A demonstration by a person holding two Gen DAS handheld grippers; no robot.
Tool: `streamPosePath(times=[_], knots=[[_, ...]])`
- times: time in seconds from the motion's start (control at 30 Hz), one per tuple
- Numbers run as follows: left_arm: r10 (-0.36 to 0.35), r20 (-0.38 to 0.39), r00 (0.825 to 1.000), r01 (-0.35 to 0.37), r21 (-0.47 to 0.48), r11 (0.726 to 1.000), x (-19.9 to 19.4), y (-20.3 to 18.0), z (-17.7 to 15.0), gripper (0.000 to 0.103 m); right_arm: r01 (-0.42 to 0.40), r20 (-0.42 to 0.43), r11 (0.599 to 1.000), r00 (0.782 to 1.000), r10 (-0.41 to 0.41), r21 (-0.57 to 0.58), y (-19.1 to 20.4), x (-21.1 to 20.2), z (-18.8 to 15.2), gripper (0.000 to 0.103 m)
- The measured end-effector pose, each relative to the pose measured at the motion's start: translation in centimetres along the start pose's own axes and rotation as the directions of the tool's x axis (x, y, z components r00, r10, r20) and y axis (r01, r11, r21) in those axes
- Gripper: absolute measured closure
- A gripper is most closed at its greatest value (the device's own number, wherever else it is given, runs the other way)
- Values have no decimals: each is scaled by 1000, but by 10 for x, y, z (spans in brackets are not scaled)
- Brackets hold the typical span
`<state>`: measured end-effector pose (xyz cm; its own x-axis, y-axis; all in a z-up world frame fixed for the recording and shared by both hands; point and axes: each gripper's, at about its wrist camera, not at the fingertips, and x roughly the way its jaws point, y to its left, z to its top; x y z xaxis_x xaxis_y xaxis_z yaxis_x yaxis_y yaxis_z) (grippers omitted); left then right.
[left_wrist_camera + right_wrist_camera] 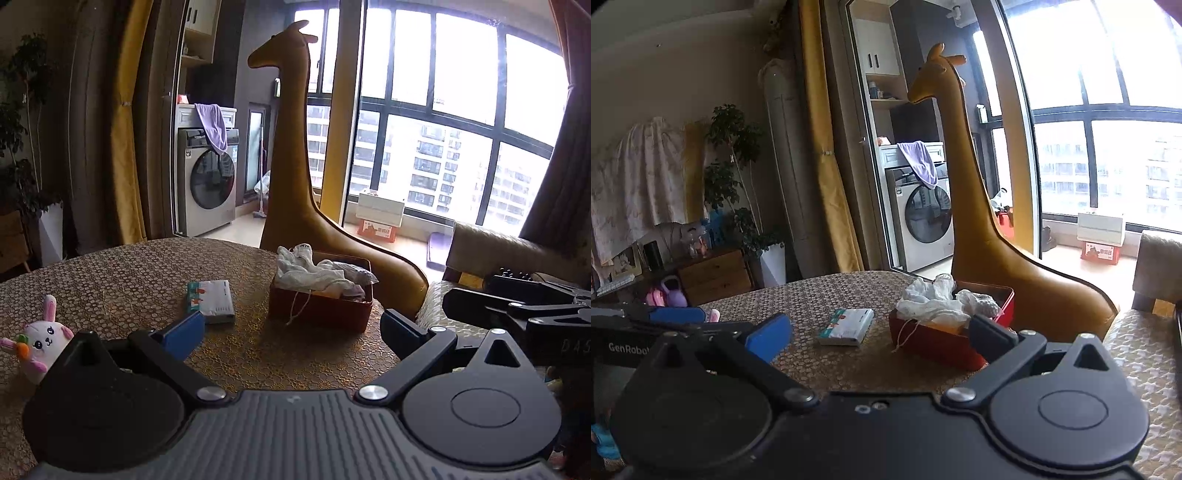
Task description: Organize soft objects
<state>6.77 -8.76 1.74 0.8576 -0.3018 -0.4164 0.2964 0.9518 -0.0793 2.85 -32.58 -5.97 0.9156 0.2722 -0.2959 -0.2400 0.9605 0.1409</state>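
The plush bunny (42, 341) sits by the table's left edge, nearest the left gripper (291, 328); both the left and the right gripper (881, 338) gape empty.

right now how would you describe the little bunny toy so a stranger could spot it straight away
Start at the round table with the honeycomb-patterned cloth, then look to its near left edge, well away from the red box of white cloths. The bunny plush sits there alone: white, pink ears, holding a small orange carrot, unlike the flat tissue pack.
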Motion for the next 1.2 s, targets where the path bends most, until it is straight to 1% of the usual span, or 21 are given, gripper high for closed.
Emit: streamPosePath(times=[0.13, 0.43, 0.6, 1.2], knots=[[2, 14, 1000, -2, 10, 1000, -4, -2, -1, 1, -1, 7, 1000, 1000, 1, -10, 3, -1, -1, 0], [1, 37, 999, -1, 6, 1000, -12, 1, -2, 1, 28, 23, 1000, 999, -28, -13, 5, -1, -3, 0], [-3, 45, 999, 3, 2, 1000, -16, 1, -3, 1, 25, 22, 1000, 999, -24, -18, 8, -2, -4, 0], [4, 49, 999, -4, 4, 1000, -21, 2, -4, 1, 26, 14, 1000, 1000, -25, -16, 11, -3, -3, 0]])
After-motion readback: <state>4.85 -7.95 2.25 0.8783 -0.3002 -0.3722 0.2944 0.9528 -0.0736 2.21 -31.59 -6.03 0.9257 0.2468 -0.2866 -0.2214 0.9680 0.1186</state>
